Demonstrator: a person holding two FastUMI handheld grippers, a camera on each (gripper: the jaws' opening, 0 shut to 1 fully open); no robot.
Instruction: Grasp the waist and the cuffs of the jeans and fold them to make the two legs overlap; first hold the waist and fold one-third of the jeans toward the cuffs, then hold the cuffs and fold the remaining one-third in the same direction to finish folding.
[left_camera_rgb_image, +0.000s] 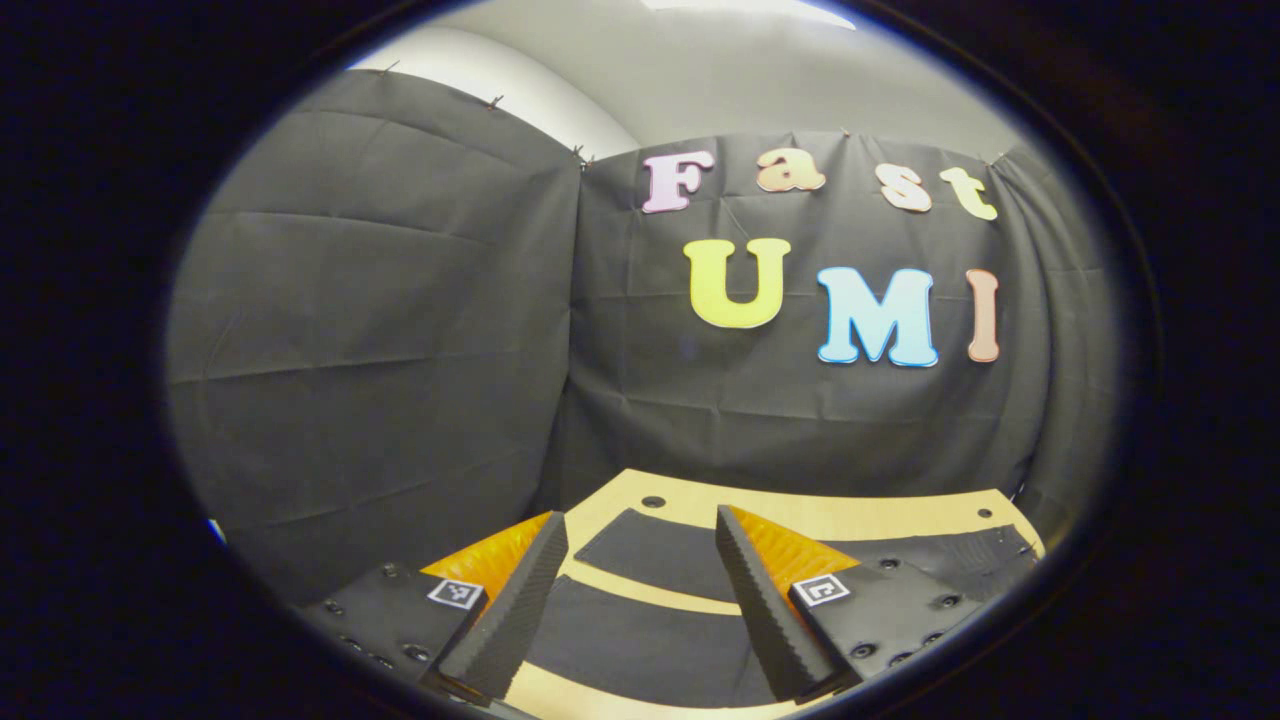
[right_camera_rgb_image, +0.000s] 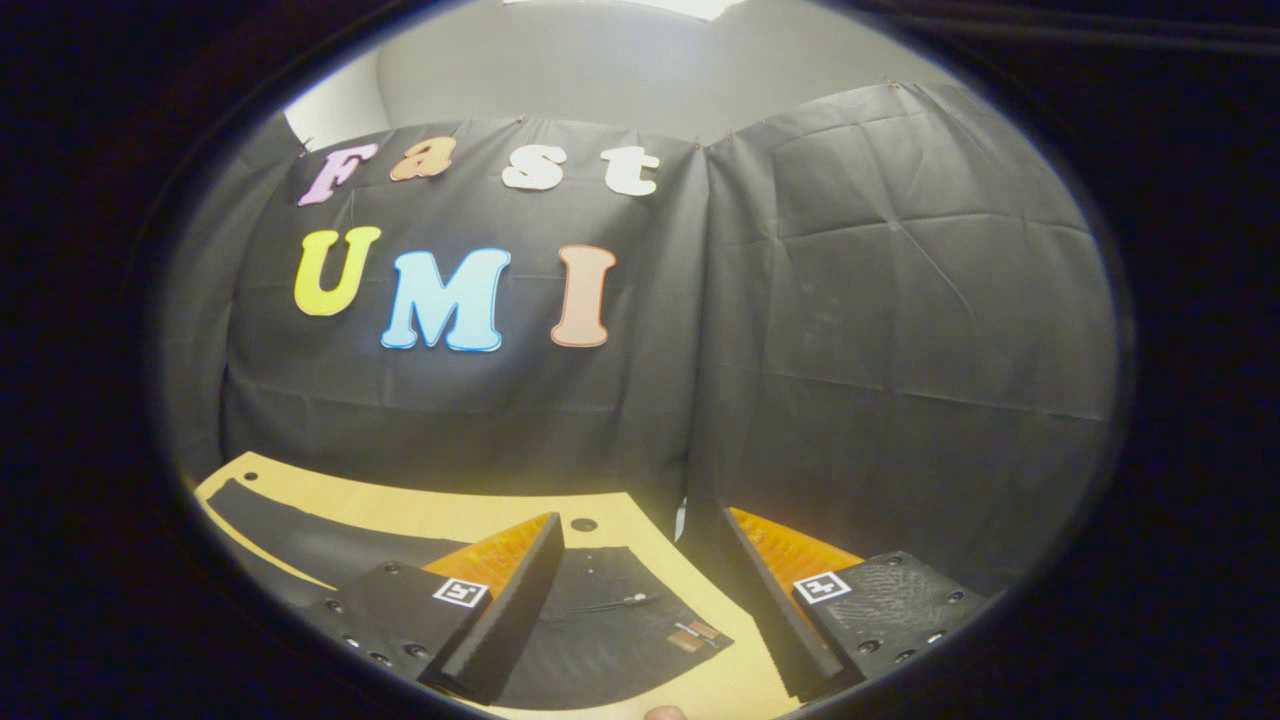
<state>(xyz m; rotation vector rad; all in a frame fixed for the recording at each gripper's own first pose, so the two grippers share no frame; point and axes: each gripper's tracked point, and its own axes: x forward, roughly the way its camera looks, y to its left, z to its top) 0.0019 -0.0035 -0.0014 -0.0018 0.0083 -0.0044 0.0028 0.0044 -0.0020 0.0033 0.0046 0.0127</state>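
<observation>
Left gripper view first: the left gripper (left_camera_rgb_image: 640, 600) hangs above the wooden table (left_camera_rgb_image: 800, 512), its two ribbed fingers (left_camera_rgb_image: 505, 620) spread wide with nothing between them. Below and ahead lie the jeans (left_camera_rgb_image: 650, 640), dark and flat, the two legs side by side with a strip of bare table showing between them (this looks like the cuff end, though I can't be certain). More dark cloth lies off toward the table's right edge.

Over to the right gripper view: the right gripper (right_camera_rgb_image: 640, 610) is likewise spread open and holding nothing, poised over the waist (right_camera_rgb_image: 610, 610) of the jeans, where a button, a pocket seam and a small tag show. The rest of the garment runs away to the left across the table.

My read: we're at the very start, nothing grasped, the legs not yet overlapped. The next move calls for both grippers to drop to the cloth, one pinching the waist edge, the other the cuff, then carrying one leg over the other.
</observation>
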